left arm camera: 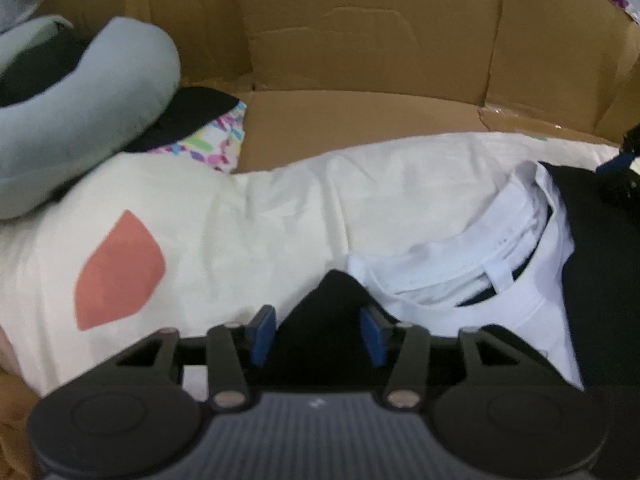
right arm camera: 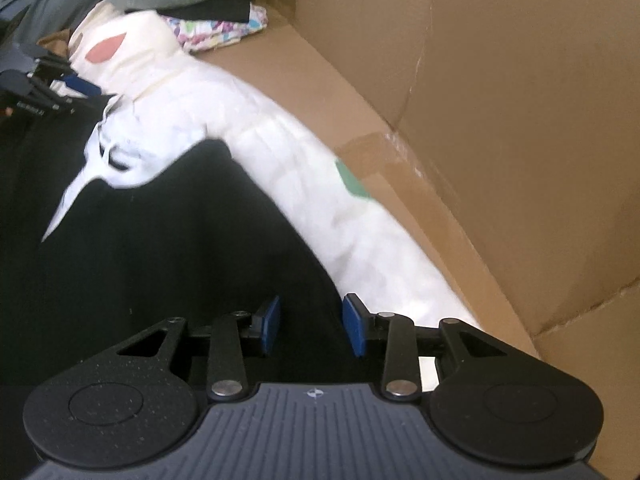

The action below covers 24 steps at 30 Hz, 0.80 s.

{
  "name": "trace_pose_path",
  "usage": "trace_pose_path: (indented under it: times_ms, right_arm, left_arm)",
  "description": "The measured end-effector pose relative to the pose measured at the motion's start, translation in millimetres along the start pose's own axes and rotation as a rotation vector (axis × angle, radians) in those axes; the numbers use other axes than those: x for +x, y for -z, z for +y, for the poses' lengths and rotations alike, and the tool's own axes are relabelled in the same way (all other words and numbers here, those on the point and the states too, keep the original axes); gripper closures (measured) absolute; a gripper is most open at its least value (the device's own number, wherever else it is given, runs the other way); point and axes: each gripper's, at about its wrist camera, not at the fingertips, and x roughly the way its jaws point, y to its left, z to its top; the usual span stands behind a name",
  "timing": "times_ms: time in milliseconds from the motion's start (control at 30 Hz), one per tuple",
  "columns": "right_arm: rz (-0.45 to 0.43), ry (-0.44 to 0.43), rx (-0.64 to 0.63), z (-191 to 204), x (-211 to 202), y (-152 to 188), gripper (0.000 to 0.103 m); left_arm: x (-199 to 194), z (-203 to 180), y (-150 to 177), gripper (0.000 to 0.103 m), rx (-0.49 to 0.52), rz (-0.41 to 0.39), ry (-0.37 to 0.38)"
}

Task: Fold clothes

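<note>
Black garment (right arm camera: 160, 248), dark soft fabric, lies spread over a cream-white sheet (left arm camera: 280, 208) on the floor of a large brown cardboard enclosure (left arm camera: 360, 40).

Left wrist view: left gripper (left arm camera: 316, 332), black linkage with blue pads, has its fingers parted around a raised peak of the black fabric. The peak sits between the pads; pads look apart from each other with cloth filling the gap, so it seems clenched on the black cloth, though pad contact is partly hidden. Just right of that peak, a white T-shirt with ribbed collar (left arm camera: 480, 264) lies bunched, collar opening facing up, a dark layer showing inside the neck. More black fabric covers the right side of the view.

Right wrist view: right gripper (right arm camera: 312, 328), same build, blue pads standing apart with the black garment's edge running between them. Whether the pads press the cloth I cannot tell.

Surroundings: salmon-pink leaf-shaped print (left arm camera: 120, 272) on the cream sheet, left side. Green patch (right arm camera: 352, 180) on the sheet near the cardboard wall. Pale grey-green neck pillow (left arm camera: 80, 100), U-shaped, rests at far left on top of a folded black item (left arm camera: 192, 116) and a multicoloured patterned cloth (left arm camera: 216, 144). Left gripper also visible at upper left in the right wrist view.
</note>
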Motion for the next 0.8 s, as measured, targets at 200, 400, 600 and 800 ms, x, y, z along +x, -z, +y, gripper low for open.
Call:
trace_pose_path:
  times_ms: [200,400,600,800]
  right_arm:
    - [0.027,-0.006,-0.016,-3,-4,2,0.09]
    - [-0.014,0.081,-0.076,9,-16,-2,0.102]
    - [-0.093,0.173,-0.103,15,-44,-13,0.102]
    - [-0.154,0.247,-0.108,20,-59,-20,0.102]
  left_arm:
    - [5,-9,6,0.049,0.07,0.041,0.074]
    - [-5,-10,4,0.091,0.091,0.002,0.063]
    - [-41,-10,-2,0.096,0.105,-0.153,0.013]
    - [-58,-9,-13,0.096,0.113,-0.221,-0.03]
